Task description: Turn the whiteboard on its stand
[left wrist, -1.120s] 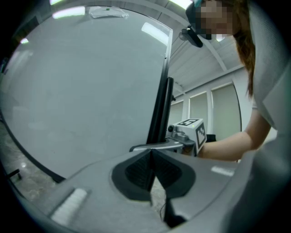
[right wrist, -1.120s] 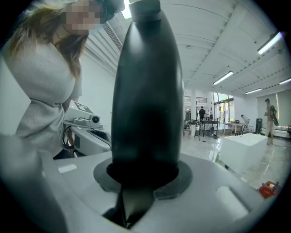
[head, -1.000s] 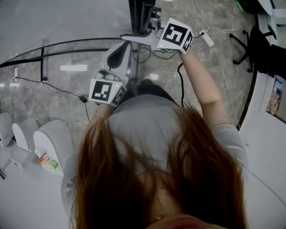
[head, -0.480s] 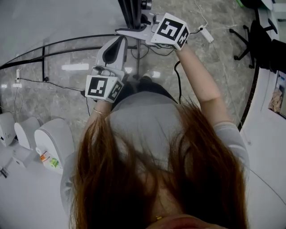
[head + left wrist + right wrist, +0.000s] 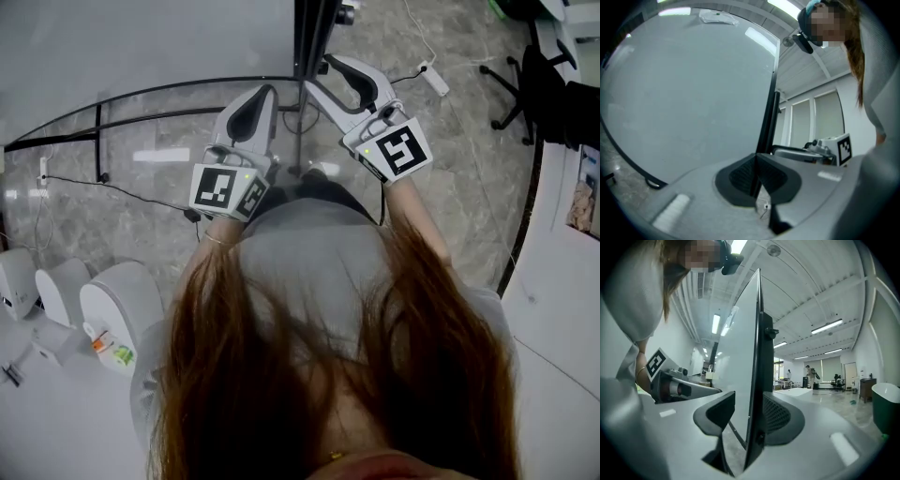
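**A:** Checking the grip first: what does each set of jaws have?

**B:** The left gripper (image 5: 757,176) has its jaws pressed together on the dark edge strip of the whiteboard (image 5: 684,93), which runs straight down between the 2 pads. The big pale face of the board spreads away to the left of those jaws.

**A:** And the other one?

**B:** The right gripper (image 5: 749,420) is spread. The same board edge stands between its 2 jaws: the right-hand pad looks to be against the black frame, while the left-hand pad stands a little off the white face. So it straddles the edge but is not clamped on it.

**A:** So where is the board overall?

**B:** Upright on its stand (image 5: 169,89), directly ahead of both sets of jaws. From the head view both grippers reach forward to that one vertical edge, the left beside the right.

**A:** How far along would you say the turn is?

**B:** Only a judgement: the hold is set up, with 1 gripper pinching and 1 bracketing. Nothing here tells me which way the board should end up facing, so I can't say how much of the swing is done. What's left, I'd guess, is swinging that edge around and then letting go.
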Action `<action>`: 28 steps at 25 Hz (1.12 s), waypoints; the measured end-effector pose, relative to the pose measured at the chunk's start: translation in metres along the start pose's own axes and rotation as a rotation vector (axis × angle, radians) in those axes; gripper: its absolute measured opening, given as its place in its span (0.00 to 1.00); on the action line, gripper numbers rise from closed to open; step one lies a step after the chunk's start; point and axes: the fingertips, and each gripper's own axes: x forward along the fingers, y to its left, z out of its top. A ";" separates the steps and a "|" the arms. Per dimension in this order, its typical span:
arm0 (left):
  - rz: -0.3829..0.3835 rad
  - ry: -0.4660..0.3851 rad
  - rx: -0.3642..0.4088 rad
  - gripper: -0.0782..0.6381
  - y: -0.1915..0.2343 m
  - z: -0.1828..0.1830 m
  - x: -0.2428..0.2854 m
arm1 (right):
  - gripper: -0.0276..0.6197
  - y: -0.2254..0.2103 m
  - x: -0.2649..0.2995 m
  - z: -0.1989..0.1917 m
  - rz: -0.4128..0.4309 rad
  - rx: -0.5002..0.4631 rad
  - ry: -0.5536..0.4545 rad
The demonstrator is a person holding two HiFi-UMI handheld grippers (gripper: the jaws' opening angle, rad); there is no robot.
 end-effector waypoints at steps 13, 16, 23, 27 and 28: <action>-0.159 0.051 -0.009 0.11 0.035 0.010 -0.046 | 0.03 0.046 -0.005 0.003 -0.325 0.046 -0.019; -0.193 0.080 -0.003 0.11 0.042 0.005 -0.061 | 0.03 0.069 0.005 -0.004 -0.371 0.076 -0.007; -0.272 0.118 0.014 0.11 0.033 -0.010 -0.088 | 0.03 0.122 0.014 -0.017 -0.396 0.133 0.027; -0.267 0.107 0.019 0.11 0.017 -0.012 -0.108 | 0.03 0.145 0.004 -0.011 -0.379 0.139 0.014; -0.266 0.100 0.023 0.11 0.011 -0.011 -0.114 | 0.03 0.150 -0.001 -0.008 -0.371 0.134 0.010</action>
